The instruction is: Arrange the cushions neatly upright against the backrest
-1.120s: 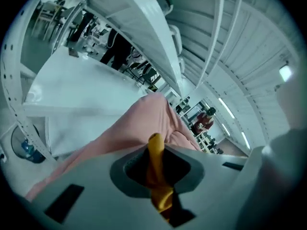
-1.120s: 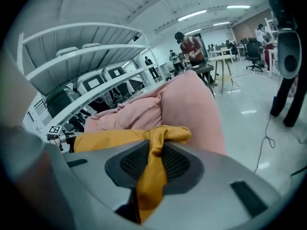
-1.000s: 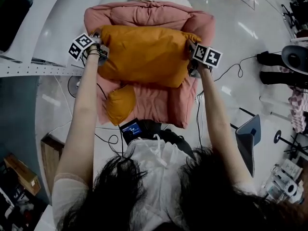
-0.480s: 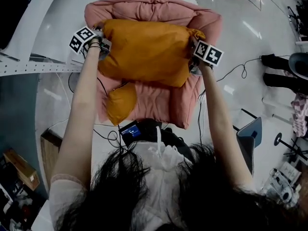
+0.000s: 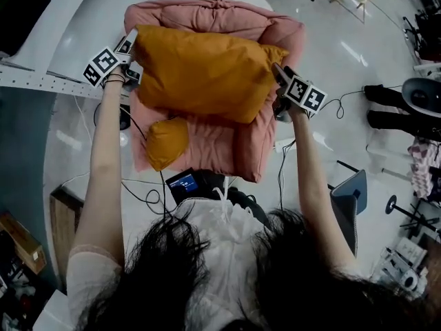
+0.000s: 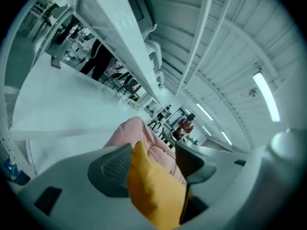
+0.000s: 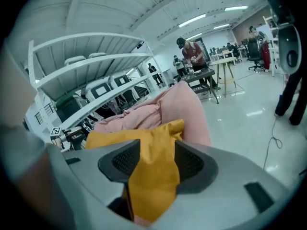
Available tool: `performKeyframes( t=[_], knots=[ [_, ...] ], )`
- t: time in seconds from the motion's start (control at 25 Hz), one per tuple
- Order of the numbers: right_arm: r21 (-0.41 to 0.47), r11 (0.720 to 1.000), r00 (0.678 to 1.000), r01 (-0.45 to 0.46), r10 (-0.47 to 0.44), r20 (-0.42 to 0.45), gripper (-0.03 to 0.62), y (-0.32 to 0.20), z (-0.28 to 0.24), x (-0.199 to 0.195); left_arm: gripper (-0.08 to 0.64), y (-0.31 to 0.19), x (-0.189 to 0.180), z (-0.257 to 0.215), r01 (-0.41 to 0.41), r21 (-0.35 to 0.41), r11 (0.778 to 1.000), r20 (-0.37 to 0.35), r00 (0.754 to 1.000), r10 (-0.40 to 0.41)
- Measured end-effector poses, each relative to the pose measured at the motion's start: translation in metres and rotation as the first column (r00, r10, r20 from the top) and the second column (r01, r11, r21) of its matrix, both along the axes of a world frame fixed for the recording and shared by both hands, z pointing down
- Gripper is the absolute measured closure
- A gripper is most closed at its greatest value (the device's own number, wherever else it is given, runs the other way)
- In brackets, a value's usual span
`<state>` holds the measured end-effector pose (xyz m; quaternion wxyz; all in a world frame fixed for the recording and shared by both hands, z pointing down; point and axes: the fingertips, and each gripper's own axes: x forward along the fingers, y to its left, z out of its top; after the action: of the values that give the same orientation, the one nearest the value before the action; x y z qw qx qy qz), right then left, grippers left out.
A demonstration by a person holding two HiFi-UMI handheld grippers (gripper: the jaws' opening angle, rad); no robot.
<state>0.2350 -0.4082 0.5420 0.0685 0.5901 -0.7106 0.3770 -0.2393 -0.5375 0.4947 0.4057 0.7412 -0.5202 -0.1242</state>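
**Both grippers opening at the big cushion's corners**

The large orange cushion (image 5: 203,71) stretches between the two grippers, leaning on the pink armchair's (image 5: 213,16) backrest. The left gripper (image 5: 132,66) and right gripper (image 5: 277,94) each have a cushion corner between their opening jaws, no longer pinched. A small orange cushion (image 5: 165,142) lies on the seat, nearer the left gripper.

2 arms outstretched, left claw (image 6: 153,159), right claw (image 7: 157,159) opening, jaws around corners of orange cushion (image 5: 200,71)
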Motion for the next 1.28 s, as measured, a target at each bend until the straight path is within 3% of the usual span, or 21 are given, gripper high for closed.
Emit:
performKeyframes(
  t=[0.12, 0.24, 0.4, 0.68, 1.04, 1.28],
  knots=[
    [0.051, 0.998, 0.997, 0.044, -0.048, 0.069, 0.379, 0.028, -0.016, -0.015, 0.281, 0.031, 0.005, -0.032, -0.085, 0.068, 0.994, 0.002, 0.996, 0.085],
    [0.088, 0.99, 0.991, 0.114, -0.12, 0.06, 0.379, 0.061, -0.024, -0.032, 0.281, 0.069, 0.019, -0.057, -0.152, 0.118, 0.981, 0.011, 0.988, 0.151],
    [0.134, 0.974, 0.98, 0.183, -0.191, 0.05, 0.38, 0.109, -0.038, -0.051, 0.281, 0.13, 0.043, -0.068, -0.247, 0.139, 0.959, 0.125, 0.965, 0.23],
    [0.209, 0.942, 0.961, 0.263, -0.274, 0.025, 0.38, 0.192, -0.07, -0.072, 0.281, 0.247, 0.091, -0.063, -0.364, 0.129, 0.922, 0.296, 0.902, 0.314],
    [0.231, 0.909, 0.928, 0.347, -0.368, 0.054, 0.394, 0.303, -0.067, -0.089, 0.304, 0.381, 0.145, -0.041, -0.37, 0.103, 0.923, 0.346, 0.883, 0.315],
    [0.239, 0.888, 0.903, 0.392, -0.421, 0.084, 0.407, 0.362, -0.064, -0.105, 0.327, 0.453, 0.158, -0.033, -0.334, 0.094, 0.938, 0.364, 0.888, 0.28]
  ],
)
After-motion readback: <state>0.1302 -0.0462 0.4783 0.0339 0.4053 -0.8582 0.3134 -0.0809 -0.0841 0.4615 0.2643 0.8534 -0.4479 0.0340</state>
